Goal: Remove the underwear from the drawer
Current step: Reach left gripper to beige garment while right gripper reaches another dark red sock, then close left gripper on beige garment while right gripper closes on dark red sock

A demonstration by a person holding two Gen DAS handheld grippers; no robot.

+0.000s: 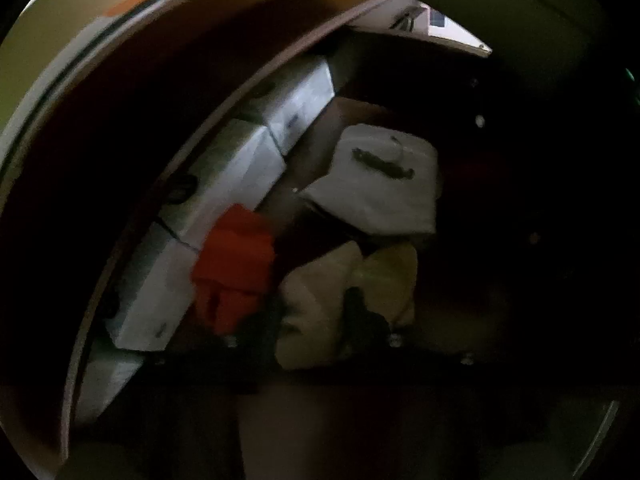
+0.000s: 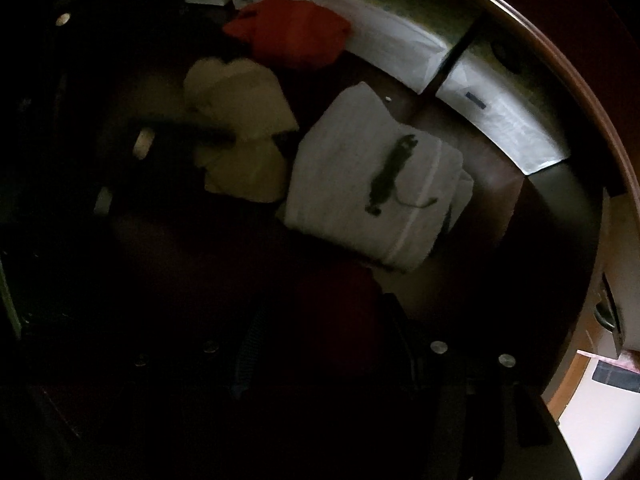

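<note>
Where left tongs [image 1: 312, 312] sit: down in the drawer [image 1: 316, 136], clenched on the cream underwear [image 1: 384, 276], fabric bunched between dark fingers.
Right tongs [image 2: 332, 344]: pointing down, deep in shadow; a dark red garment [image 2: 336, 304] lies between the fingers, grip or no grip can't tell.
Cream underwear: on drawer floor, near the middle.
Orange-red garment [image 1: 236, 264]: just beside the cream piece, against the white packs [image 1: 240, 168].
White folded garment [image 1: 380, 184]: dark print on top, beside the cream piece on the other side.
White packs: in a row along the drawer wall.
</note>
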